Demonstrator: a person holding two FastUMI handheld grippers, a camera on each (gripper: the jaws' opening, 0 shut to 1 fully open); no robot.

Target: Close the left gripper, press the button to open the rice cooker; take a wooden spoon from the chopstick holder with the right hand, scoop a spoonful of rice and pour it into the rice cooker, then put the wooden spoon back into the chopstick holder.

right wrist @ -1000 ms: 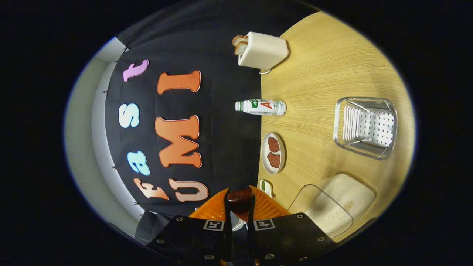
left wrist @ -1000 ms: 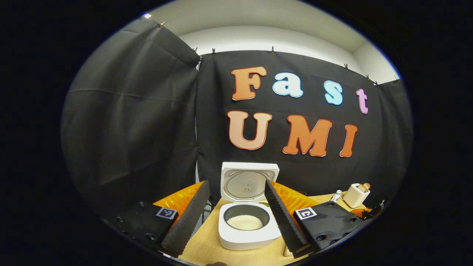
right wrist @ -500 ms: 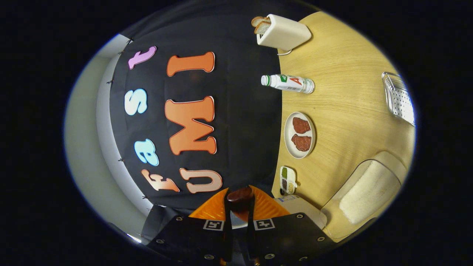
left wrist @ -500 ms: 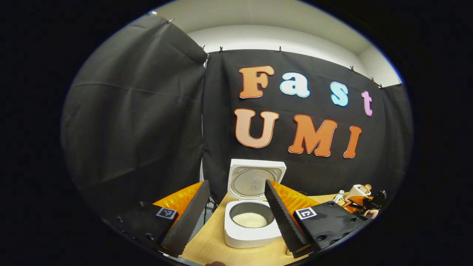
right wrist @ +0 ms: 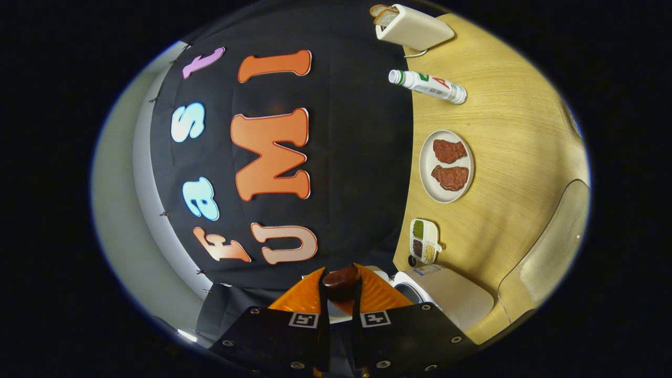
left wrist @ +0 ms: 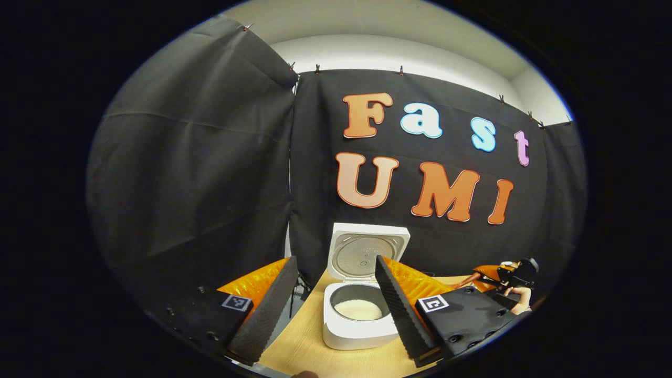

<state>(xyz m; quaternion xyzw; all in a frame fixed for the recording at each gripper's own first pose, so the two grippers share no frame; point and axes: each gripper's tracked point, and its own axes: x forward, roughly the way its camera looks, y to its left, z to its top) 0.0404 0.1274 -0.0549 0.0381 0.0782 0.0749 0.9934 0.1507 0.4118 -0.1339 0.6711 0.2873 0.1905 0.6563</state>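
Here the left tongs [left wrist: 336, 299] stand released, fingers spread either side of the rice cooker [left wrist: 359, 315], whose lid is up and which has rice in its pot on the surface [left wrist: 304, 352]. The right tongs [right wrist: 341, 294] are clenched on the wooden spoon [right wrist: 341, 276], turned sideways.

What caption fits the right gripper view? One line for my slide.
Right gripper shut on the wooden spoon, rolled sideways near the rice cooker, past a plate of meat.
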